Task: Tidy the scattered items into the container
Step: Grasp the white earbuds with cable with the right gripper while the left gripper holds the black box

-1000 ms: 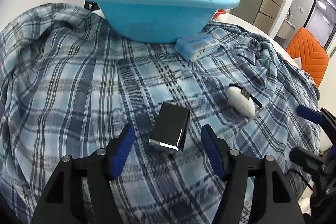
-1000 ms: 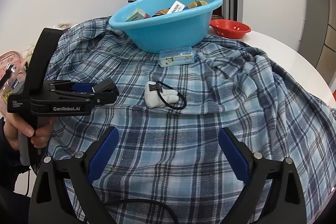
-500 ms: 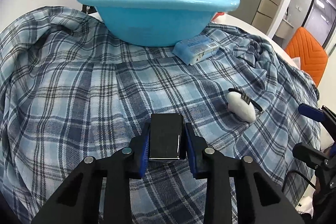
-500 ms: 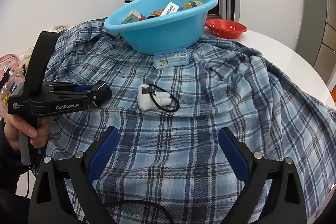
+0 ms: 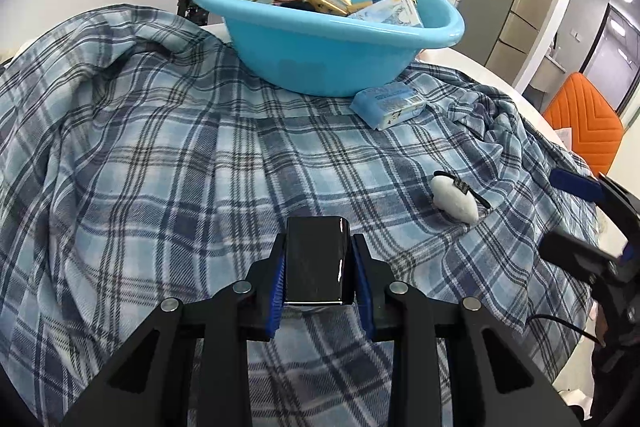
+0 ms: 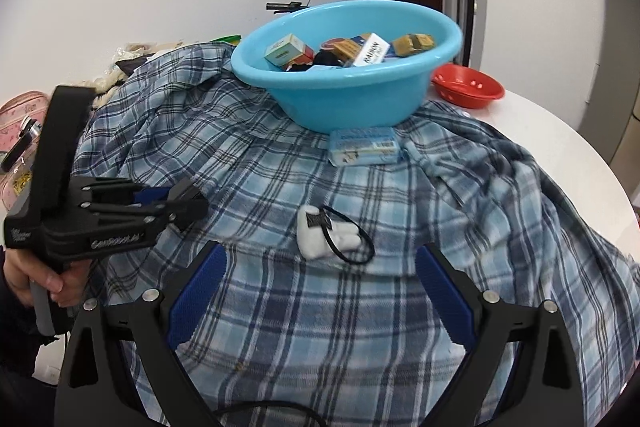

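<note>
My left gripper is shut on a glossy black box, held just above the plaid cloth; from the right wrist view it sits at the left, in a person's hand. A white plush item with a black hair tie lies on the cloth just ahead of my right gripper. That gripper's jaws stand wide and are closing slightly with nothing between them. A light blue tissue pack lies against the blue basin, which holds several small boxes.
A red bowl stands on the white table behind the basin to the right. An orange chair is beyond the table's right edge. A pink pouch and clutter lie at the far left.
The left gripper closed on the black box and lifted it slightly toward the basin. The right gripper moved closer to the white plush item.
</note>
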